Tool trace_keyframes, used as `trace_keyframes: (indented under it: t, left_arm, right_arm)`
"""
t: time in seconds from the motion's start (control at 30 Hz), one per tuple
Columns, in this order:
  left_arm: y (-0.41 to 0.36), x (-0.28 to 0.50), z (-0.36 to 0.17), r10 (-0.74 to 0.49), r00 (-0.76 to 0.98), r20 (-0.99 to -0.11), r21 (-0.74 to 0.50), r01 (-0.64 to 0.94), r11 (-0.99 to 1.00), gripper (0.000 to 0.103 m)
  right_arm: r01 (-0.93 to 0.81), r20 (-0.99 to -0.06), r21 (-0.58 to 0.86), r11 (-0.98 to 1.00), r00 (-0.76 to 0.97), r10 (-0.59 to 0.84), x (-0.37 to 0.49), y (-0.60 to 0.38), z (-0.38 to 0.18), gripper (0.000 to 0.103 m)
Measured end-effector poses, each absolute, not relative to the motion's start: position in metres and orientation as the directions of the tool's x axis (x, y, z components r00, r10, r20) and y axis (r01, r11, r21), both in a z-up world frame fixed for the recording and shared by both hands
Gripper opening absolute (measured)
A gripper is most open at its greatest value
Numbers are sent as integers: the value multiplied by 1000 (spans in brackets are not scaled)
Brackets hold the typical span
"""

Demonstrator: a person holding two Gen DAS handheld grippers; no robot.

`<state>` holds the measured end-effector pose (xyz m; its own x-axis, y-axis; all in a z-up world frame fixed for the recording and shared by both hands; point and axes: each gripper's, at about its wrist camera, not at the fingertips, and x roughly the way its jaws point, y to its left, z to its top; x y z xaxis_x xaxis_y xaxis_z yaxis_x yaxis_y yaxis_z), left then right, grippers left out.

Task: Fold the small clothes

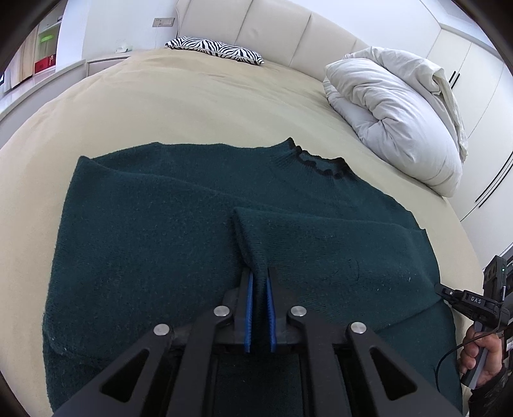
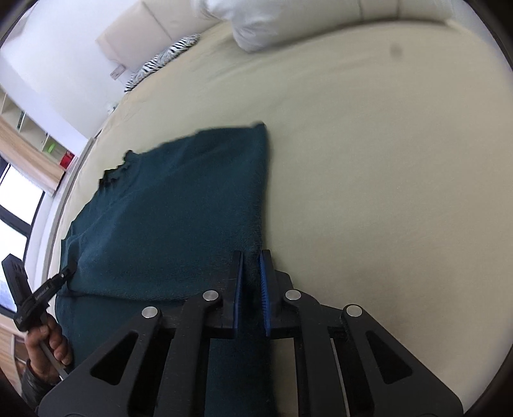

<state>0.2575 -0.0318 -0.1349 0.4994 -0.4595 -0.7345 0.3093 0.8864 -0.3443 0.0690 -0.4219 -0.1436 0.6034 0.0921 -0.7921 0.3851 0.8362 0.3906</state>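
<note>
A dark green knit sweater (image 1: 144, 231) lies spread on the beige bed (image 1: 179, 102), its frilled collar (image 1: 317, 160) at the far right. One sleeve (image 1: 320, 231) is folded across the body. My left gripper (image 1: 259, 272) is shut on the cuff end of that sleeve. In the right wrist view the sweater (image 2: 166, 218) lies left of centre, and my right gripper (image 2: 251, 256) is shut on its near right edge. The right gripper also shows at the far right of the left wrist view (image 1: 449, 293), and the left gripper shows at the left of the right wrist view (image 2: 65, 272).
A crumpled white duvet (image 1: 397, 118) lies at the bed's far right. A zebra-print pillow (image 1: 218, 49) rests by the cream headboard (image 1: 272, 29). White cupboards (image 1: 481, 96) stand to the right and shelves (image 1: 45, 54) to the left. Bare sheet (image 2: 384, 176) stretches right of the sweater.
</note>
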Motion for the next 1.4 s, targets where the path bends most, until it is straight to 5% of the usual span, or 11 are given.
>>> trace_keyframes:
  t: [0.2,0.27,0.43,0.57,0.77,0.97,1.07,1.13,1.4]
  left_arm:
    - [-20,258,-125,-459,495,-737,-370,273,888,19]
    - [-15,250,-109,-393,571,-721,-314,237,919,31]
    - [-31,233,-83,-391,647,-655,-253,301,920,32]
    - [-67,244,-117,-355,540,-763,-175,357,918,32]
    - [-41,240,-118,-380,537,-753,-222,337,915,37]
    - [25,194,-102,-387,556,-735,-298,249,922,49]
    - [60,155,-96,-414,549,-726,-348,225,910,53]
    - [83,125,-94,-413,551,-725,-362,204,909,55]
    - [150,34,-104,-495,488,-719,-493,143,858,59]
  right_arm:
    - [381,-766,435,816,634,112,75,-421,-154,11]
    - [395,-761,455,798,637,119,71,-420,-148,16]
    - [392,-757,349,851,653,10,59,-396,-113,16]
    - [285,-700,385,878,710,76,63,-374,-100,16]
    - [292,-742,434,853,652,154,81,-381,-145,15]
    - [383,-725,401,832,688,34,28,-391,-115,19]
    - [367,-678,421,829,735,19,-20,-381,-94,33]
    - [354,-647,433,829,762,12,-50,-374,-82,53]
    - [267,-624,523,809,767,150,-141,-327,-76,56]
